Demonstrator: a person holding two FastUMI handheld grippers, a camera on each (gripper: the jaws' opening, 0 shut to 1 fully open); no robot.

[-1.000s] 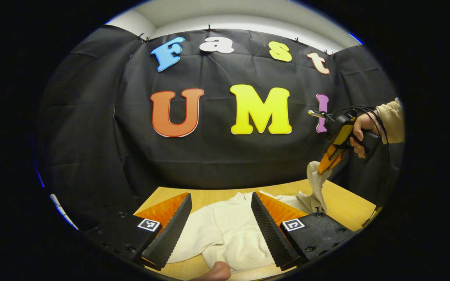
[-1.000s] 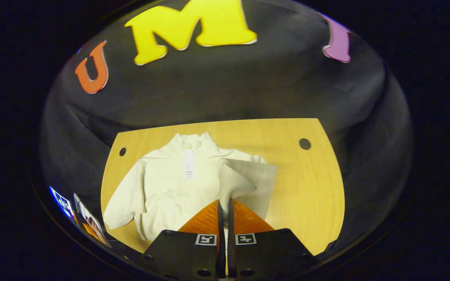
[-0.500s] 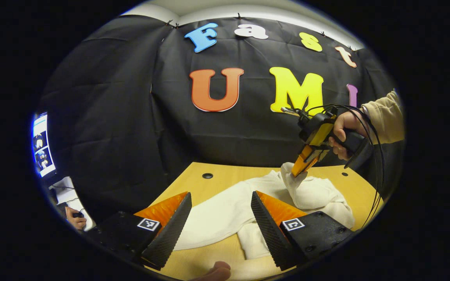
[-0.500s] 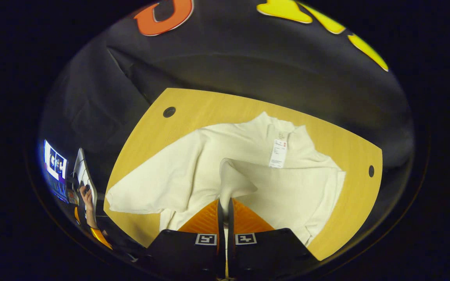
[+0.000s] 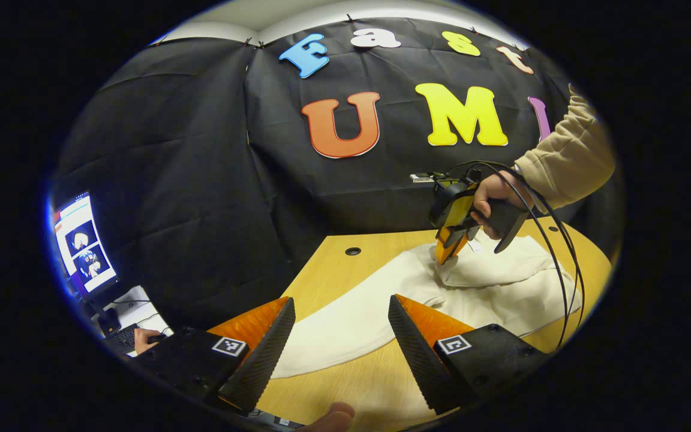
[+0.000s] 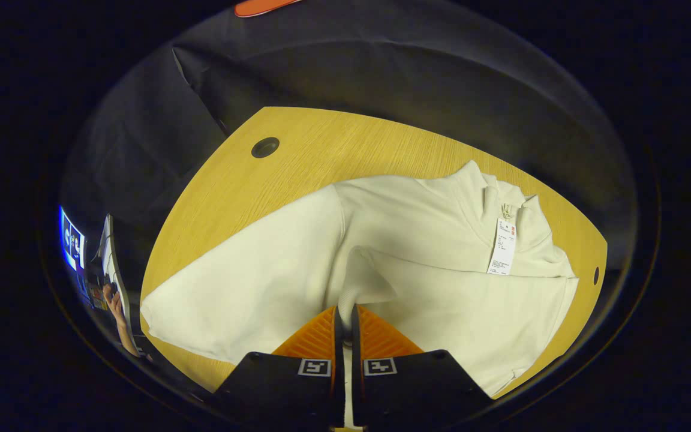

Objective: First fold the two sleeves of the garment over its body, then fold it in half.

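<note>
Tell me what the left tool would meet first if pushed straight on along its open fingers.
Probably the spread-out sleeve of the cream garment, which lies on the wooden table just beyond the left tool. Depth is unclear, so it might pass above the cloth.

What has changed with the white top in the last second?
The right gripper, shut on the sleeve, has carried it from the table's side across onto the sweater's body and lowered it. The left gripper stays open, holding nothing; the other sleeve lies outstretched.
</note>
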